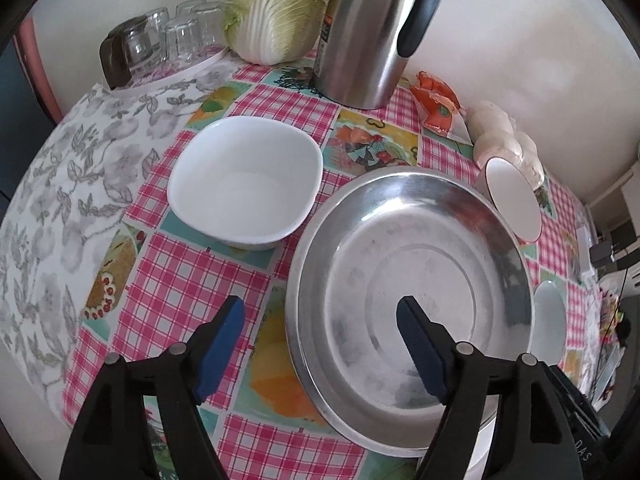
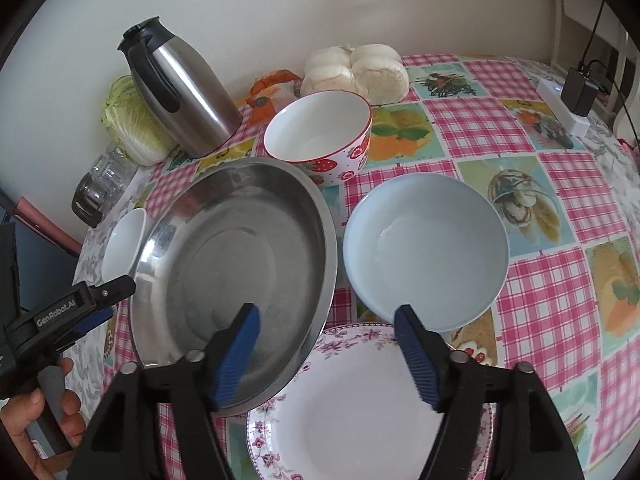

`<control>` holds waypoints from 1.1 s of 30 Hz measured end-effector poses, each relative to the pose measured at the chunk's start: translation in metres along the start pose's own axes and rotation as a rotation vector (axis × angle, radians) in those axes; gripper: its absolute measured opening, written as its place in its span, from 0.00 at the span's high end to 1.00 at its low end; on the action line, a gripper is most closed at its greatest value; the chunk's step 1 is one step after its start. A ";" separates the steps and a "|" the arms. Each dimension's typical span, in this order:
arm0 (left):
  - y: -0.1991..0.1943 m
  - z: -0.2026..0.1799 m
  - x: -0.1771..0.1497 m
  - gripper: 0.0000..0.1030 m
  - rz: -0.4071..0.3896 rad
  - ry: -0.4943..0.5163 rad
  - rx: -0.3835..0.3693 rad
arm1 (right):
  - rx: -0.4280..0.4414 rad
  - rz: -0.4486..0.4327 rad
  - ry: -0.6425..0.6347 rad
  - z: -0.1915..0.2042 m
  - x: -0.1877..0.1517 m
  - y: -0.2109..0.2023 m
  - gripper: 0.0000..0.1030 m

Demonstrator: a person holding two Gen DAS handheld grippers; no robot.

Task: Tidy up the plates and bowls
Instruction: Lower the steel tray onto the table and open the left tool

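A wide steel plate (image 1: 408, 264) lies on the checked tablecloth, and its near rim overlaps a floral-rimmed white plate (image 2: 352, 408). My left gripper (image 1: 320, 336) is open and straddles the steel rim, one finger over the dish and one over the cloth. My right gripper (image 2: 326, 344) is also open, its left finger above the steel plate (image 2: 236, 256) and its right finger near the pale blue bowl (image 2: 424, 244). Neither holds anything. A square white bowl (image 1: 244, 184) sits left of the steel plate. A strawberry-patterned bowl (image 2: 320, 136) stands behind it.
Along the wall stand a steel thermos jug (image 1: 368, 32), a cabbage (image 1: 276, 8), upturned glasses on a tray (image 1: 172, 36), an orange packet (image 1: 436, 100) and bagged buns (image 2: 356, 68). A power strip with a charger (image 2: 568, 100) lies far right. A hand (image 2: 40, 412) holds the left gripper.
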State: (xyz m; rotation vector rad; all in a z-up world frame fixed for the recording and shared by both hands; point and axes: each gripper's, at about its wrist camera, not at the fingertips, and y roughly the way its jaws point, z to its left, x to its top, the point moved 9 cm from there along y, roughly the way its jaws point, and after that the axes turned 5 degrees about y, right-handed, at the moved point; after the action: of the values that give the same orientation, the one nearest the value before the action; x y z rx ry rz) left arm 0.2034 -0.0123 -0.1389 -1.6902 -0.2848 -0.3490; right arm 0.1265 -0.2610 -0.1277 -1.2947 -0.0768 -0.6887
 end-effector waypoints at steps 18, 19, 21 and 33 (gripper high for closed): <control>-0.017 -0.034 -0.010 0.05 -0.060 0.127 0.062 | -0.031 -0.052 -0.025 -0.008 0.001 -0.017 0.00; -0.019 -0.035 -0.010 0.05 -0.066 0.128 0.061 | -0.030 -0.056 -0.024 -0.009 0.001 -0.019 0.00; -0.022 -0.039 -0.012 0.05 -0.080 0.128 0.062 | -0.029 -0.067 -0.021 -0.011 0.002 -0.022 0.00; -0.038 -0.062 -0.029 0.04 -0.129 0.138 0.026 | -0.038 -0.163 0.019 -0.033 0.001 -0.051 0.00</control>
State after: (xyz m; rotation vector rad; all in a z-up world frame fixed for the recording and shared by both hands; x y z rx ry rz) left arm 0.1578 -0.0673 -0.1074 -1.6174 -0.2950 -0.5530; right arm 0.0907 -0.2967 -0.0942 -1.3282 -0.1556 -0.8455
